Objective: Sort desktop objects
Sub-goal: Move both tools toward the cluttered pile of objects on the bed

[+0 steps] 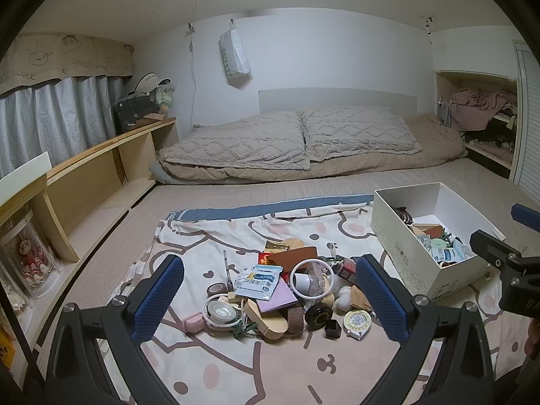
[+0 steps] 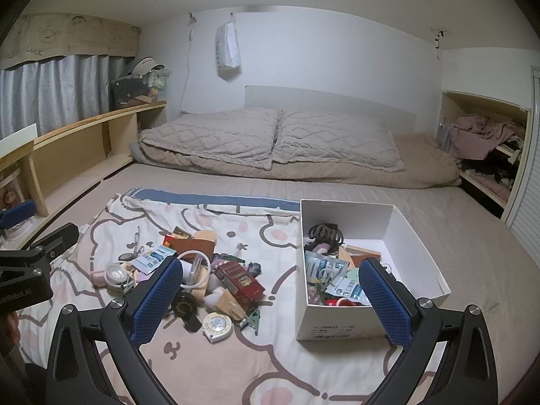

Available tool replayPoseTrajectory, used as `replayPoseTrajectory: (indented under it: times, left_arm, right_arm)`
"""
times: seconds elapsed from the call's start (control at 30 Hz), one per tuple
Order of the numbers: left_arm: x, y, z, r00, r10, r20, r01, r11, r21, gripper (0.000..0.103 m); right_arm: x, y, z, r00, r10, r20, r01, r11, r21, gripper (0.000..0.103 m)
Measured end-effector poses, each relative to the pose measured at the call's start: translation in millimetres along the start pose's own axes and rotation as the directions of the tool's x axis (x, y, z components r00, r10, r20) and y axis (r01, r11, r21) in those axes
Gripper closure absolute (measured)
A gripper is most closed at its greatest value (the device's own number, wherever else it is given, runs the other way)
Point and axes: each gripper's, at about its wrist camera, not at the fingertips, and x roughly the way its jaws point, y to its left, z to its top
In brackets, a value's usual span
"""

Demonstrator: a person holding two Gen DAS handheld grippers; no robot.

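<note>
Task partly done. Box [image 2: 415,236] on sheet [image 2: 303,364] already part-filled with sorted bits. Pile [image 1: 280,290] left of box still unsorted: tape measure [image 2: 217,326], red pack [image 2: 241,280]. Left gripper [image 1: 270,300], right gripper [image 2: 270,300] both spread wide, nothing held, hovering short of pile.

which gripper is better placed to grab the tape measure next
Left, probably. The tape measure lies just inside the left gripper's right finger, near its open jaws. The right gripper, also open and empty, frames the gap between pile and box, tape measure off to its left.
</note>
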Motion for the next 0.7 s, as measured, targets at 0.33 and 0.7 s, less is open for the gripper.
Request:
replayPoseTrajectory:
  times: [0.33,0.7]
  left_arm:
    - [2.3,1.9,-3.9,1.000,-0.002,-0.002,0.002,1.000,-0.002,0.000]
    - [9.3,3.7,-6.7,1.000,-0.011,-0.022,0.010,1.000,-0.011,0.000]
  right_arm:
    - [-0.3,1.4,0.4,1.000,0.011,-0.002,-0.011,1.000,-0.001,0.000]
    - [9.0,-0.4,-3.0,1.000,0.013,-0.023,-0.013,1.000,0.016,0.000]
